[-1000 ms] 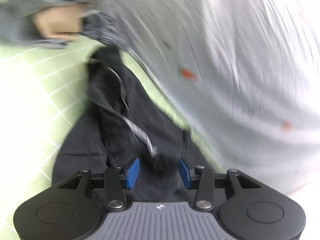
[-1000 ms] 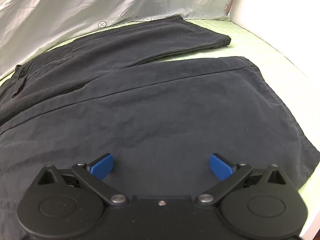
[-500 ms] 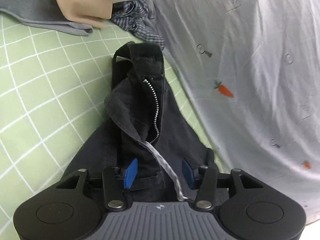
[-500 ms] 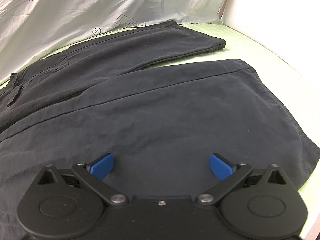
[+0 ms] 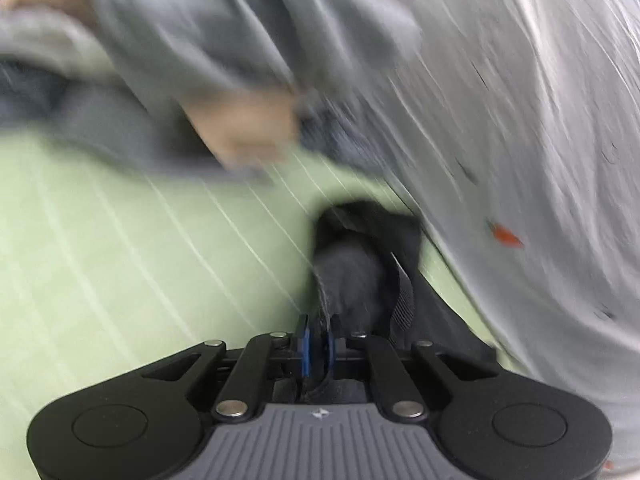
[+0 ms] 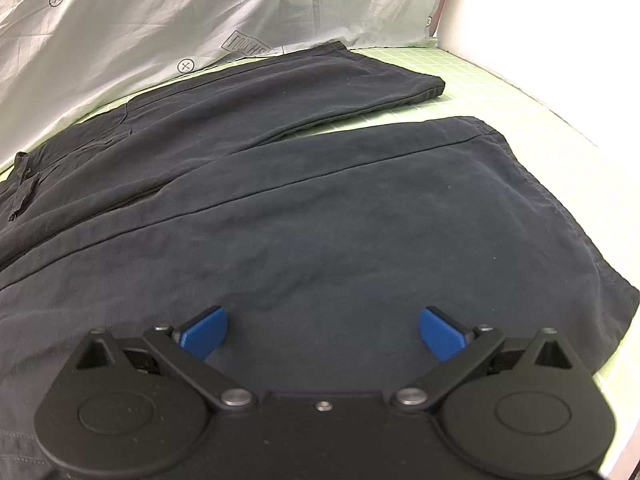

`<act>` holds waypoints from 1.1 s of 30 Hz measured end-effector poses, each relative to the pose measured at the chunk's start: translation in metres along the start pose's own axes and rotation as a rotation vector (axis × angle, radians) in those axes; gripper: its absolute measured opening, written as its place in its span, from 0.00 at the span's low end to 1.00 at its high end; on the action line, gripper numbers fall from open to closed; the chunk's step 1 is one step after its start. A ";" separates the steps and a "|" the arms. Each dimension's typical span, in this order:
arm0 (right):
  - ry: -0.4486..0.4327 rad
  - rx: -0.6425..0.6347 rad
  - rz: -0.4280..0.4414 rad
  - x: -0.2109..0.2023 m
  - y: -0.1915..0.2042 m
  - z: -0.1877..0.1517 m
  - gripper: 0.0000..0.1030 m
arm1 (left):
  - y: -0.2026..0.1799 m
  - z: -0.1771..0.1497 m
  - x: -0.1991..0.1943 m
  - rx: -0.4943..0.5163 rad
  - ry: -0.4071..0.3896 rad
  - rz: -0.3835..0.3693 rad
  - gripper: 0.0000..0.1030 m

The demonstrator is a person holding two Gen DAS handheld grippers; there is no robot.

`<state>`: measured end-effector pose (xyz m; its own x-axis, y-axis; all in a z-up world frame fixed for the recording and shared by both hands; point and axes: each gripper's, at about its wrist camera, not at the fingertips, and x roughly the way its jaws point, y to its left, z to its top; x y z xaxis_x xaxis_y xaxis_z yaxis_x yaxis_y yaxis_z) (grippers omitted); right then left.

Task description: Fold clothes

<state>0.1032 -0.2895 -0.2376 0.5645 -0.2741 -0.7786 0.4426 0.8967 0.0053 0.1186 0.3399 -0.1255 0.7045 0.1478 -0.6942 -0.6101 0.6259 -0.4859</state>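
Black trousers lie spread on a green checked sheet, both legs stretching away to the right in the right wrist view. My right gripper is wide open and empty, low over the near leg. In the blurred left wrist view my left gripper is shut on a fold of the trousers' waist beside the open zipper, and the cloth bunches up ahead of the pads.
A pale printed sheet with carrot motifs drapes along the right of the left view and across the back of the right view. A pile of grey and tan clothes lies ahead. A white wall bounds the right.
My left gripper has closed on the waist fabric near the zipper and is moving fast, blurring its view. My right gripper has eased slightly forward over the leg, still open.
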 end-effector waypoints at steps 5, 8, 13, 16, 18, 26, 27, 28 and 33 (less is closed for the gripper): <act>-0.011 -0.003 0.003 0.000 0.000 -0.002 1.00 | 0.042 0.028 0.001 0.006 -0.027 0.194 0.12; -0.011 -0.001 0.001 0.000 0.001 -0.002 1.00 | 0.056 0.025 -0.006 -0.041 -0.042 0.210 0.19; -0.016 0.002 -0.002 0.000 0.001 -0.003 1.00 | 0.086 0.009 -0.016 -0.274 0.000 0.037 0.35; -0.018 0.004 -0.004 0.000 0.002 -0.003 1.00 | 0.091 -0.008 -0.017 -0.329 0.019 -0.016 0.38; -0.017 0.005 -0.006 0.000 0.003 -0.002 1.00 | 0.086 -0.019 -0.019 -0.314 0.015 -0.045 0.41; -0.012 0.002 -0.003 0.000 0.000 -0.001 1.00 | 0.033 -0.032 -0.016 -0.023 -0.002 -0.014 0.50; -0.013 0.002 -0.002 0.000 -0.001 -0.001 1.00 | 0.024 -0.033 -0.015 0.043 0.001 -0.007 0.51; -0.014 0.001 -0.002 0.000 -0.001 -0.002 1.00 | 0.015 -0.035 -0.014 0.108 0.003 0.001 0.51; -0.027 0.004 -0.004 0.000 0.000 -0.004 1.00 | -0.022 -0.041 -0.002 0.368 0.035 0.017 0.52</act>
<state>0.1007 -0.2879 -0.2400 0.5815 -0.2874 -0.7611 0.4476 0.8942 0.0042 0.1157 0.2942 -0.1348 0.6790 0.1384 -0.7210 -0.4456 0.8581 -0.2550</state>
